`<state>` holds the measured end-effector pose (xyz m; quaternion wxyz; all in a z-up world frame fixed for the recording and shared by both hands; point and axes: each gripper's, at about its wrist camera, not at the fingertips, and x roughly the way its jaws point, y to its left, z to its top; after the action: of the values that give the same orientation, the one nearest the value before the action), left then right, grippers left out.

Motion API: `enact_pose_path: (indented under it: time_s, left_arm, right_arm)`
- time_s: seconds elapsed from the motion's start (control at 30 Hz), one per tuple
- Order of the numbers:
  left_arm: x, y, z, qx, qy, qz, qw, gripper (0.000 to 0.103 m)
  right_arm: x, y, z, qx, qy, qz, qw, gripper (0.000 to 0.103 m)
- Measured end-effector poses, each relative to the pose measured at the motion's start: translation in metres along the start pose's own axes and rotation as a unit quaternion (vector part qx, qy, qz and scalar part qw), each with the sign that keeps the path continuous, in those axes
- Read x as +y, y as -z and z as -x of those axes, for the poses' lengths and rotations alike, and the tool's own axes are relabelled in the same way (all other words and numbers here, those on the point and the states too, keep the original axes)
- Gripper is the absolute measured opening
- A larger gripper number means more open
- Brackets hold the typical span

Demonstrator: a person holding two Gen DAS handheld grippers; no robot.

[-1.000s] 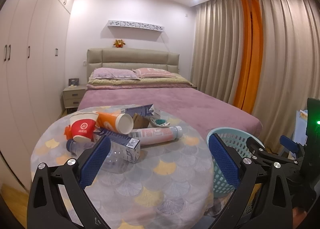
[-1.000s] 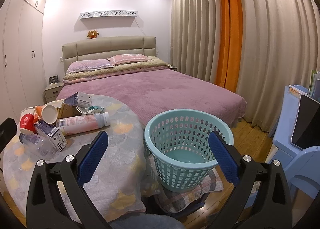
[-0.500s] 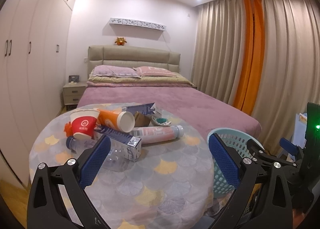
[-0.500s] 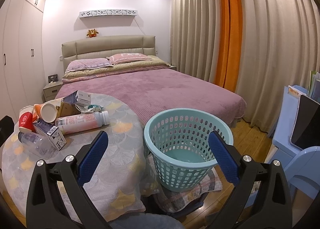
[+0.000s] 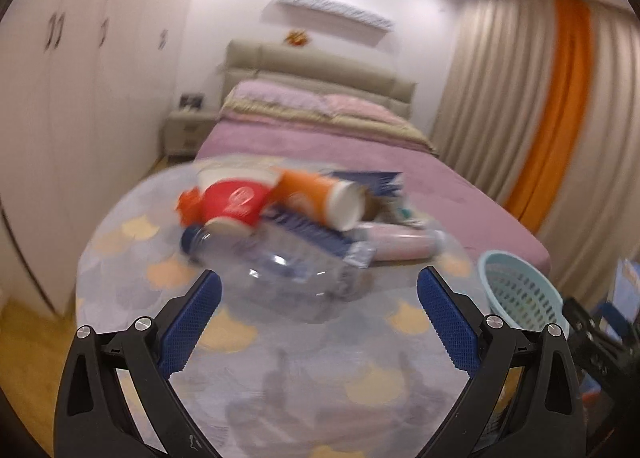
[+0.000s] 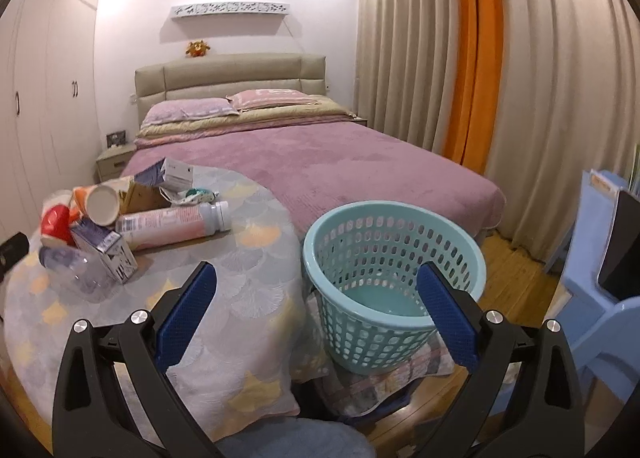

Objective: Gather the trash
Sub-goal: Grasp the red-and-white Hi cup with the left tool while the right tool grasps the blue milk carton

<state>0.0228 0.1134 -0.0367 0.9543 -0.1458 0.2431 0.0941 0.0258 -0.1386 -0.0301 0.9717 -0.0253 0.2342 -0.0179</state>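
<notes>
A heap of trash lies on the round table [image 5: 280, 370]: a clear plastic bottle [image 5: 272, 262] nearest me, a red paper cup [image 5: 236, 200], an orange cup [image 5: 320, 198] on its side, a blue carton [image 5: 320, 236] and a pink bottle [image 5: 400, 244]. My left gripper [image 5: 318, 318] is open just short of the clear bottle, and this view is blurred. The right wrist view shows the same heap, with the pink bottle [image 6: 176, 220] and carton [image 6: 106, 248] at left. My right gripper [image 6: 316, 316] is open and empty before the teal basket [image 6: 394, 254].
The teal basket [image 5: 520, 290] stands to the right of the table on a patterned cushion [image 6: 384, 382]. Behind lies a bed with a purple cover [image 6: 320, 158]. Wardrobes [image 5: 80, 98] line the left wall. A blue chair [image 6: 600, 278] is at far right.
My left gripper has tilted and moved forward to the heap, so the clear bottle is now close to its fingers. The right gripper has hardly moved.
</notes>
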Motion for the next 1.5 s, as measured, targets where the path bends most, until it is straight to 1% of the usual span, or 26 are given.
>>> enact_pose_path:
  time_s: [0.1,0.27,0.4,0.5,0.57,0.63,0.7,0.77,0.83,0.9,1.0,1.07,1.1,1.17,1.3,1.37,1.43,1.5]
  left_arm:
    - [0.021,-0.002,-0.014,0.024,0.005,0.032,0.9992,0.095]
    - [0.034,0.0,-0.039,0.059,0.011,0.053,0.9967,0.094]
    - [0.041,-0.003,-0.054,0.074,0.018,0.072,0.9944,0.094]
    - [0.046,-0.009,-0.065,0.081,0.011,0.088,0.9927,0.093]
    - [0.052,-0.013,-0.067,0.079,0.0,0.097,0.9921,0.092]
    - [0.059,-0.019,-0.063,0.066,-0.02,0.101,0.9925,0.092]
    - [0.067,-0.027,-0.059,0.052,-0.035,0.092,0.9938,0.092]
    - [0.077,-0.037,-0.06,0.049,-0.033,0.085,0.9946,0.093]
    - [0.087,-0.046,-0.066,0.054,-0.03,0.08,0.9949,0.093]
    - [0.096,-0.055,-0.075,0.059,-0.019,0.073,0.9954,0.093]
    - [0.105,-0.064,-0.091,0.07,-0.011,0.066,0.9953,0.093]
    - [0.103,-0.067,-0.098,0.071,-0.014,0.057,0.9957,0.093]
    - [0.101,-0.069,-0.102,0.071,-0.011,0.049,0.9962,0.093]
    - [0.096,-0.073,-0.109,0.07,-0.013,0.034,0.9969,0.092]
    - [0.087,-0.074,-0.126,0.08,-0.021,0.001,0.9966,0.091]
    - [0.086,-0.074,-0.136,0.092,-0.017,-0.006,0.9956,0.085]
    - [0.086,-0.072,-0.144,0.104,-0.008,-0.006,0.9945,0.081]
    - [0.089,-0.07,-0.147,0.107,-0.005,-0.004,0.9942,0.08]
  right_arm:
    - [0.009,0.001,-0.008,0.009,-0.012,0.01,1.0,0.095]
    - [0.029,-0.002,-0.02,0.015,-0.04,0.038,0.998,0.095]
    - [0.042,-0.006,-0.029,0.017,-0.057,0.048,0.997,0.095]
    - [0.051,-0.01,-0.033,0.017,-0.064,0.055,0.996,0.095]
    - [0.055,-0.014,-0.034,0.015,-0.068,0.059,0.996,0.095]
    - [0.058,-0.018,-0.036,0.013,-0.072,0.061,0.995,0.095]
    - [0.063,-0.024,-0.041,0.016,-0.088,0.062,0.994,0.095]
    - [0.072,-0.03,-0.045,0.021,-0.115,0.063,0.991,0.095]
    - [0.083,-0.036,-0.049,0.021,-0.15,0.068,0.986,0.095]
    - [0.1,-0.042,-0.056,0.023,-0.194,0.079,0.977,0.095]
    - [0.124,-0.05,-0.074,0.041,-0.242,0.088,0.965,0.094]
    - [0.139,-0.053,-0.083,0.053,-0.255,0.095,0.961,0.085]
    - [0.149,-0.053,-0.089,0.057,-0.261,0.101,0.958,0.083]
    - [0.162,-0.053,-0.096,0.065,-0.276,0.114,0.952,0.074]
    - [0.184,-0.051,-0.11,0.088,-0.305,0.136,0.938,0.07]
    - [0.19,-0.048,-0.117,0.101,-0.314,0.145,0.933,0.069]
    - [0.196,-0.044,-0.123,0.114,-0.33,0.156,0.924,0.069]
    - [0.199,-0.042,-0.126,0.122,-0.342,0.16,0.918,0.069]
